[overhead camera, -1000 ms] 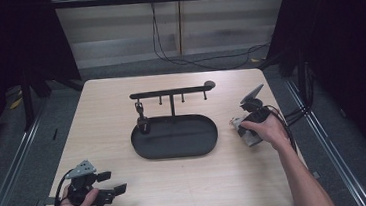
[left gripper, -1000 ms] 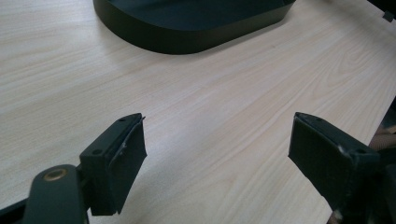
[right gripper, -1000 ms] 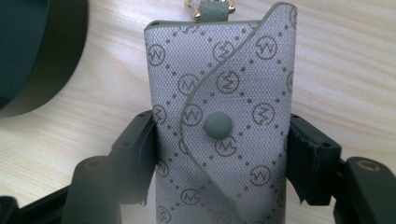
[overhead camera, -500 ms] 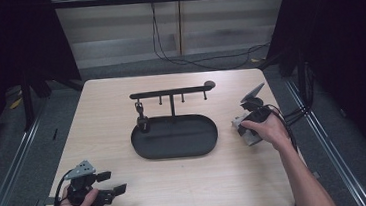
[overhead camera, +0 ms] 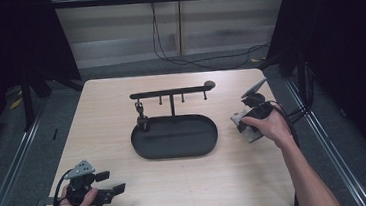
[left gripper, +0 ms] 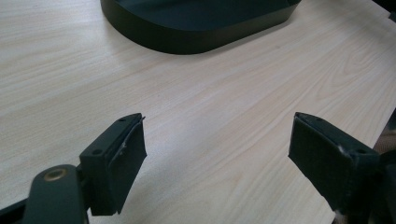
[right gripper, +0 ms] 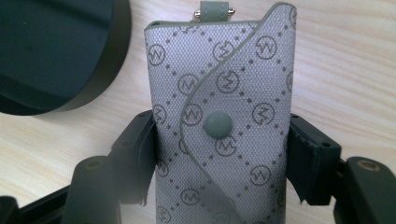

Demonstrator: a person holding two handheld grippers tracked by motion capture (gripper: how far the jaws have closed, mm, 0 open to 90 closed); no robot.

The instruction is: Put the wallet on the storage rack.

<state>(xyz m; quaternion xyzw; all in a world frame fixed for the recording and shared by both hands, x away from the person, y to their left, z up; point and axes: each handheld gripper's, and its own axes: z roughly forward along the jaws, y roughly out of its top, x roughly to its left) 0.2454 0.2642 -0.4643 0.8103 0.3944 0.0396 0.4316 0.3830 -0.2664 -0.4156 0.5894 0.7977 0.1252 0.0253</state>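
Note:
A grey monogrammed key case (right gripper: 219,116) with a round snap lies lengthwise between my right gripper's (right gripper: 219,158) jaws, which press on both of its sides just above the table. In the high view that right gripper (overhead camera: 247,121) holds the key case (overhead camera: 239,120) just right of the black oval tray (overhead camera: 175,153). A black rack (overhead camera: 170,92) with several hooks rises from the tray's back edge. A small dark object (overhead camera: 141,117) hangs from its left hook. My left gripper (overhead camera: 110,182) rests open at the table's front left corner; between its jaws (left gripper: 217,154) there is only bare wood.
The tray's wall (left gripper: 196,32) lies ahead of the left gripper, and its rounded end (right gripper: 46,56) is beside the key case. The light wooden table (overhead camera: 97,120) ends close to the left hand. Cables run on the floor behind the table.

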